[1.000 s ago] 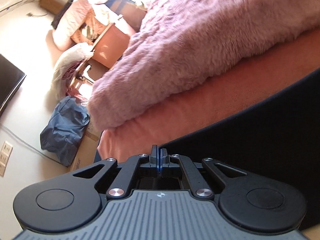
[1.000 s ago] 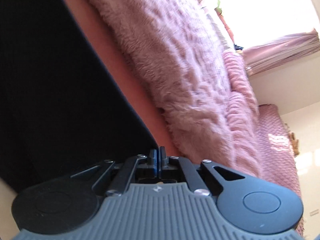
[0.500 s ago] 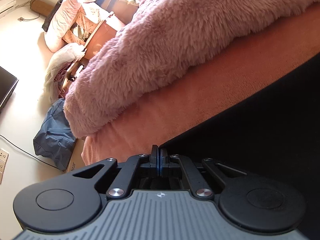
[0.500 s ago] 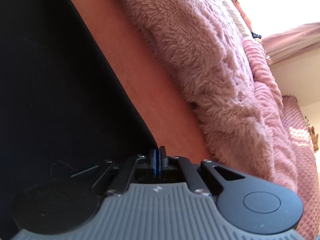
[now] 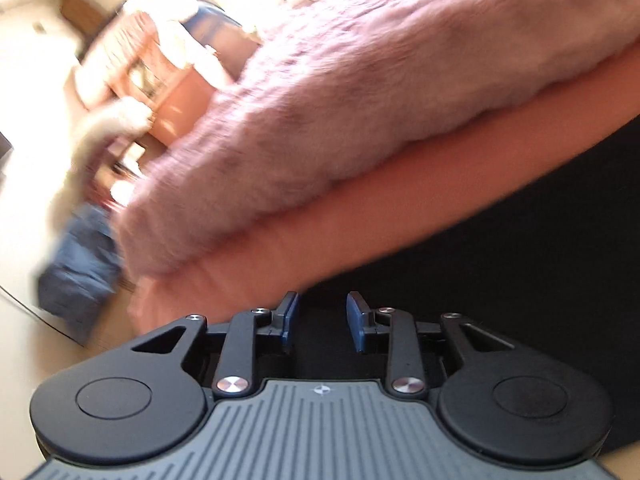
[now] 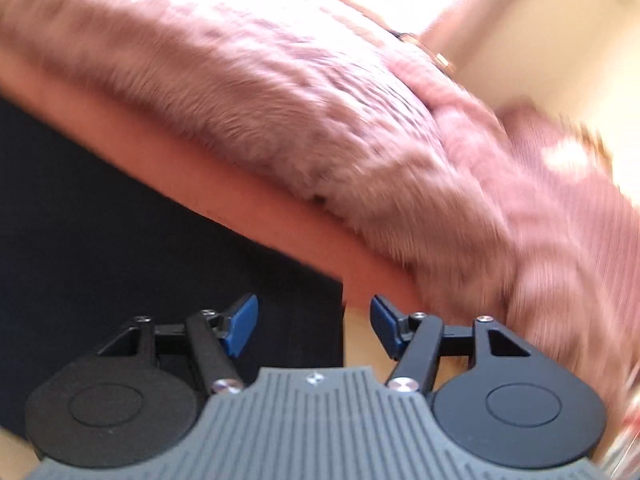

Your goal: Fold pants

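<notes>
I have just opened both jaws, left gripper (image 5: 319,316) and right gripper (image 6: 313,320), letting the dark pants (image 6: 120,240) lie folded on the bed (image 5: 400,216); further folds may remain.

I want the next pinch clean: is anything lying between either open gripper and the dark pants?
Nothing visible. The left gripper and right gripper, jaws just opened, sit right over the pants. The fluffy pink blanket lies farther back, across bare orange sheet.

Sunlit bedroom — fluffy pink blanket (image 5: 360,100), cream wall (image 6: 560,32)
</notes>
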Tool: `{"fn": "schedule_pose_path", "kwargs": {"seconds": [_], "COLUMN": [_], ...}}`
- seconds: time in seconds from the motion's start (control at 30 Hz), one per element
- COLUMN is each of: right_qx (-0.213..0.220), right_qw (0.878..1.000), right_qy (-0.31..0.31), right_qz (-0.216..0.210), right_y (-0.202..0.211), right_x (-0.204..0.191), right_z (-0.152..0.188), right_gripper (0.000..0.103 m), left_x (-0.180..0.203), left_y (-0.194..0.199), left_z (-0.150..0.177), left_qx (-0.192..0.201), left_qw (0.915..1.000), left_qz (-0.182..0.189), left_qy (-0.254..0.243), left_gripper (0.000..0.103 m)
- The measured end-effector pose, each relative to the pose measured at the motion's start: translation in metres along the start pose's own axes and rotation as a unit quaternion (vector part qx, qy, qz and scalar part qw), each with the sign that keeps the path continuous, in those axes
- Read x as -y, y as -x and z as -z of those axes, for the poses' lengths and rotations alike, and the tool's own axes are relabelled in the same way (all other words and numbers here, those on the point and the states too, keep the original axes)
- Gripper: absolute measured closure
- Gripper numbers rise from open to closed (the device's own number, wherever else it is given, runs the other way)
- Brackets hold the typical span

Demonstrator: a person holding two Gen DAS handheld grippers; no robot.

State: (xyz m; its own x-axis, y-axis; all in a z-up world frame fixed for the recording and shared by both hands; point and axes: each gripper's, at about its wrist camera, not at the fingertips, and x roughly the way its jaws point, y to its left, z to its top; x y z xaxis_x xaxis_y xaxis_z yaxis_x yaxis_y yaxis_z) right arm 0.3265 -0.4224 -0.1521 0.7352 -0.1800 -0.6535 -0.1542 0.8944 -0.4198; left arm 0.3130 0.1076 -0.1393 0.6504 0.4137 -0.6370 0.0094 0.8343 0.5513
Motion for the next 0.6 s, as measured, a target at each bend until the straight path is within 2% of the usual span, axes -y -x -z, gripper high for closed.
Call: {"fn": "schedule_pose_path", "kwargs": {"seconds": [0.07, 0.13, 0.17, 0.23, 0.27, 0.37, 0.47, 0.53, 0.57, 0.6], "right_qx": [-0.01, -0.019, -0.026, -0.039, -0.043, -0.048, -0.051, -0.057, -0.053, -0.05], "right_qw": [0.997, 0.985, 0.974, 0.941, 0.919, 0.863, 0.829, 0.799, 0.782, 0.775], "right_qy": [-0.082, -0.172, -0.223, -0.332, -0.388, -0.496, -0.55, -0.592, -0.615, -0.624], "right_qz": [-0.008, -0.02, -0.027, -0.043, -0.053, -0.082, -0.086, -0.091, -0.091, -0.086], "right_y": [0.019, 0.032, 0.039, 0.046, 0.047, 0.04, 0.027, 0.015, 0.01, 0.011], "right_x": [0.012, 0.028, 0.036, 0.054, 0.062, 0.073, 0.079, 0.083, 0.083, 0.084], "right_z": [0.018, 0.038, 0.049, 0.073, 0.086, 0.11, 0.119, 0.127, 0.131, 0.131], "right_gripper": [0.052, 0.052, 0.052, 0.052, 0.051, 0.051, 0.049, 0.048, 0.06, 0.087], "left_x": [0.002, 0.006, 0.011, 0.016, 0.017, 0.018, 0.016, 0.017, 0.018, 0.019], "left_y": [0.009, 0.014, 0.015, 0.015, 0.014, 0.011, 0.007, 0.007, 0.009, 0.009], "left_z": [0.004, 0.008, 0.011, 0.015, 0.017, 0.021, 0.024, 0.023, 0.025, 0.024], "left_qx": [-0.008, -0.014, -0.015, -0.026, -0.031, -0.038, -0.047, -0.048, -0.05, -0.052], "left_qw": [0.9985, 0.9953, 0.995, 0.9946, 0.9938, 0.9926, 0.9919, 0.9919, 0.9918, 0.9917], "left_qz": [0.043, 0.078, 0.08, 0.084, 0.089, 0.099, 0.101, 0.103, 0.104, 0.105], "left_qy": [0.033, 0.055, 0.057, 0.056, 0.058, 0.059, 0.061, 0.056, 0.054, 0.052], "left_gripper": [0.078, 0.079, 0.081, 0.084, 0.085, 0.089, 0.091, 0.095, 0.097, 0.1]}}
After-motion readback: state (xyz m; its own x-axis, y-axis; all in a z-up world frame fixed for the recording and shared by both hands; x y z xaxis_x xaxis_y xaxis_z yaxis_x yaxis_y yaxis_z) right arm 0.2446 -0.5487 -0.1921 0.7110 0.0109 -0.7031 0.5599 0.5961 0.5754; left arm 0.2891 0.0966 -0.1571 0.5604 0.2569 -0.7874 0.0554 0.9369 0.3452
